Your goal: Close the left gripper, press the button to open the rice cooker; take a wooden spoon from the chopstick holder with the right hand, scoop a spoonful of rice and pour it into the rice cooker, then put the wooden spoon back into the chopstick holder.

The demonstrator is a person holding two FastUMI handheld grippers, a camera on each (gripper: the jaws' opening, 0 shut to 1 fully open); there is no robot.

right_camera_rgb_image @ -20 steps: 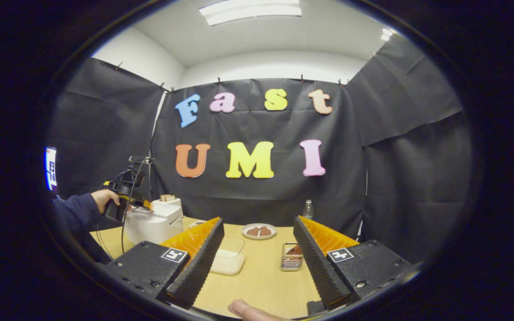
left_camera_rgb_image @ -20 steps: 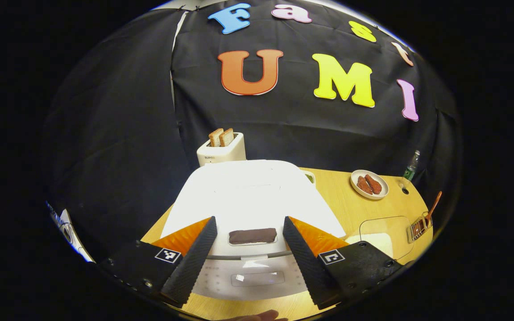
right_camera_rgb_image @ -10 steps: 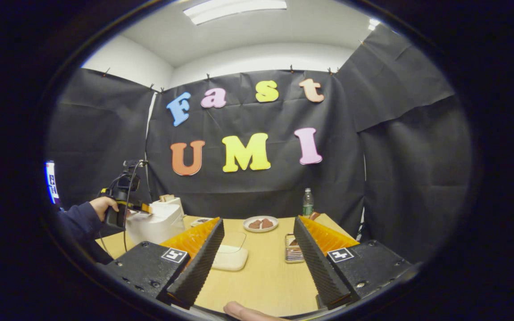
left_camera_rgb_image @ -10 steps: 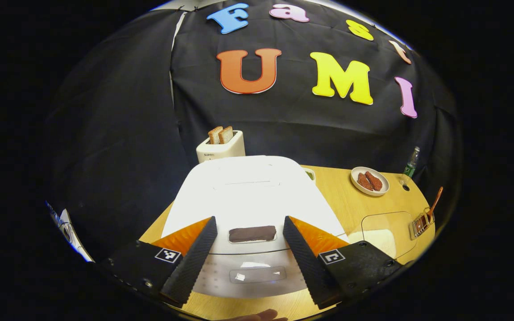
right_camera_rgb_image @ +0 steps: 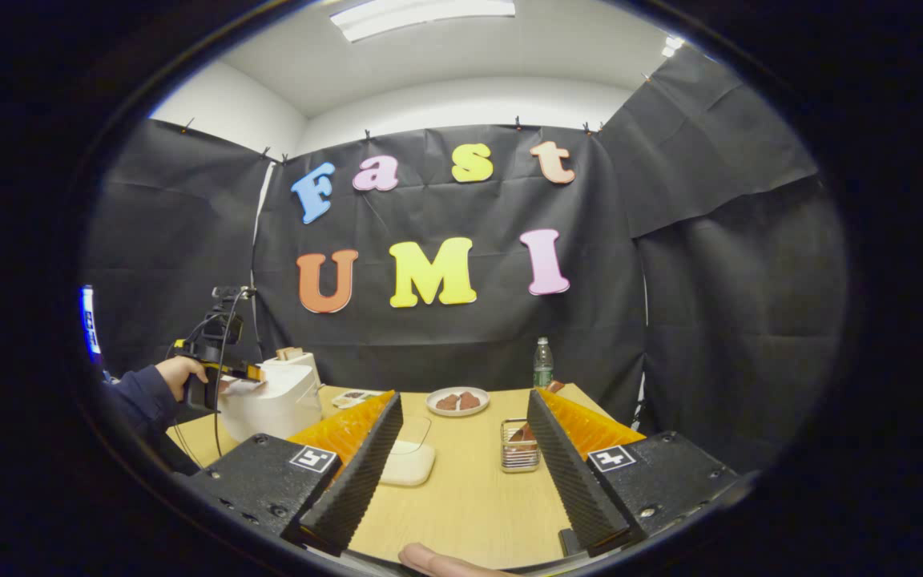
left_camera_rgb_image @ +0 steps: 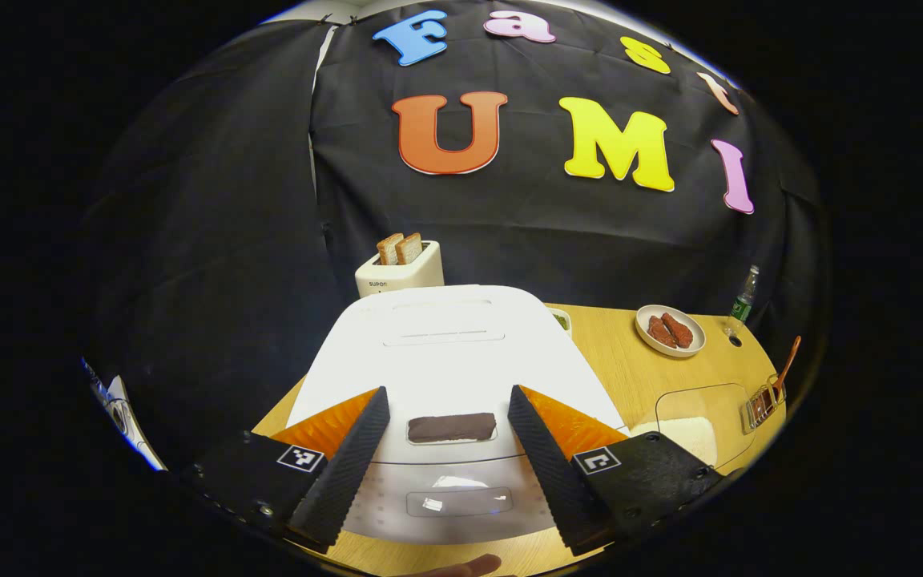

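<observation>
A white rice cooker (left_camera_rgb_image: 445, 353) with its lid down sits right in front of my left gripper (left_camera_rgb_image: 447, 401), whose open fingers stand either side of the dark lid button (left_camera_rgb_image: 452, 427) without touching it. At the far right a wooden spoon (left_camera_rgb_image: 787, 365) sticks up from the wire chopstick holder (left_camera_rgb_image: 759, 405), beside a clear box of white rice (left_camera_rgb_image: 690, 421). In the right gripper view, my right gripper (right_camera_rgb_image: 461, 413) hangs open above the table, with the holder (right_camera_rgb_image: 519, 454) and the rice box (right_camera_rgb_image: 407, 461) ahead of it. The cooker (right_camera_rgb_image: 269, 405) stands at the left there, under a hand holding the left gripper.
A white toaster (left_camera_rgb_image: 397, 268) holding toast stands behind the cooker. A plate of brown food (left_camera_rgb_image: 670, 330) and a green bottle (left_camera_rgb_image: 742, 300) sit at the back right. The wooden table (right_camera_rgb_image: 461, 505) stretches ahead of my right gripper.
My left gripper has stayed over the cooker with only a small shift. My right gripper's view has drifted, and the holder and rice box now sit a little lower between its fingers.
</observation>
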